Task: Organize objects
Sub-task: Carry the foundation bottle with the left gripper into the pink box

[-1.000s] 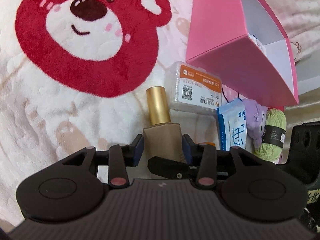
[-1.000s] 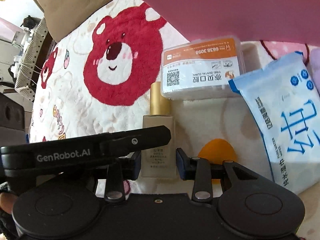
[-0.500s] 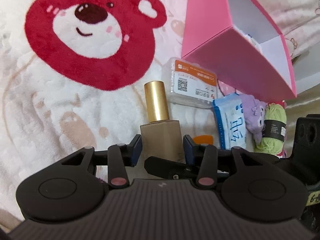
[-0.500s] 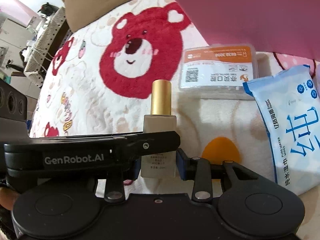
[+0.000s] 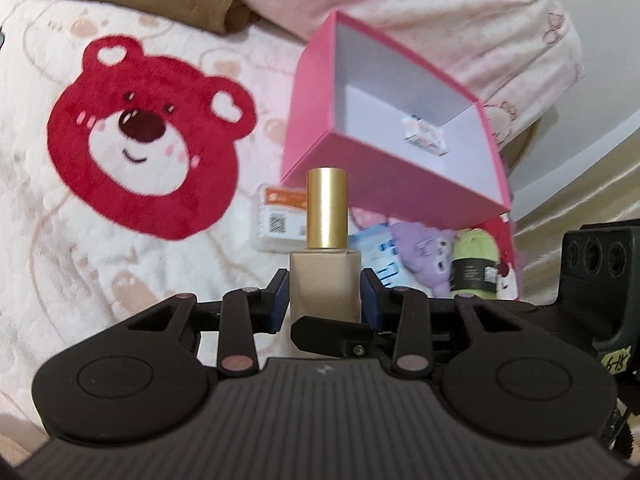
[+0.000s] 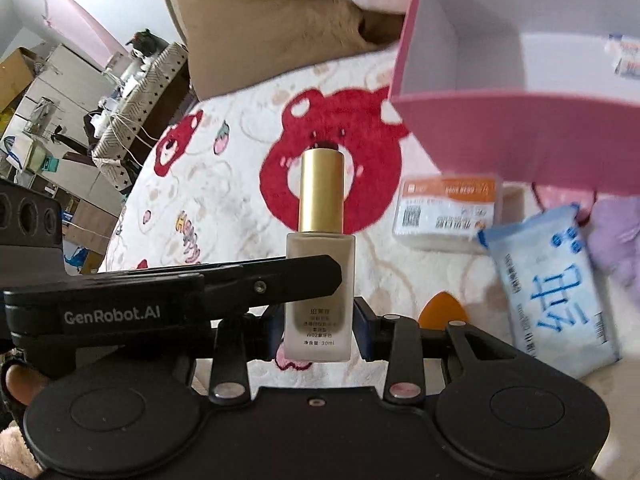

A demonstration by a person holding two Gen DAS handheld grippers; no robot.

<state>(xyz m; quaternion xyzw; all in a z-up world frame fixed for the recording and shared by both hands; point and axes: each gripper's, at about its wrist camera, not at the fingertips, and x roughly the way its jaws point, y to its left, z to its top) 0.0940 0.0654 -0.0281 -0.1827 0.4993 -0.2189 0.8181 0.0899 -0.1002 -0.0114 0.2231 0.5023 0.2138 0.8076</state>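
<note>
Left wrist view looks down its ribbed black housing at the left gripper (image 5: 325,294), whose blue-padded jaws have just been closing and now clamp the square frosted-glass body of a beige foundation bottle (image 5: 325,284). That bottle stands upright between the pads, its smooth cylindrical gold cap (image 5: 326,208) rising above them, clear of the bedding below.

Right wrist view shows the right gripper (image 6: 318,330) clamped on the lower, printed part of the same bottle (image 6: 319,280), while one flat black finger of the left gripper crosses in front of the glass from the left side of the picture.

Beyond the bottle lies a fluffy white plush blanket (image 5: 120,240) printed with a big red bear face (image 5: 144,148). An open pink cardboard box (image 5: 392,184) with white inner walls sits tilted past the bottle, a small printed packet (image 5: 424,136) lying inside it. Near the box's lower edge, on the blanket, rests a clear rectangular plastic case with an orange label (image 6: 448,208), a soft blue-and-white wipes pack (image 6: 556,284), a lilac plush toy (image 5: 420,256) and a green skein of yarn (image 5: 476,260) with a black band. A small orange rounded piece (image 6: 442,312) peeks out just past the right gripper.
</note>
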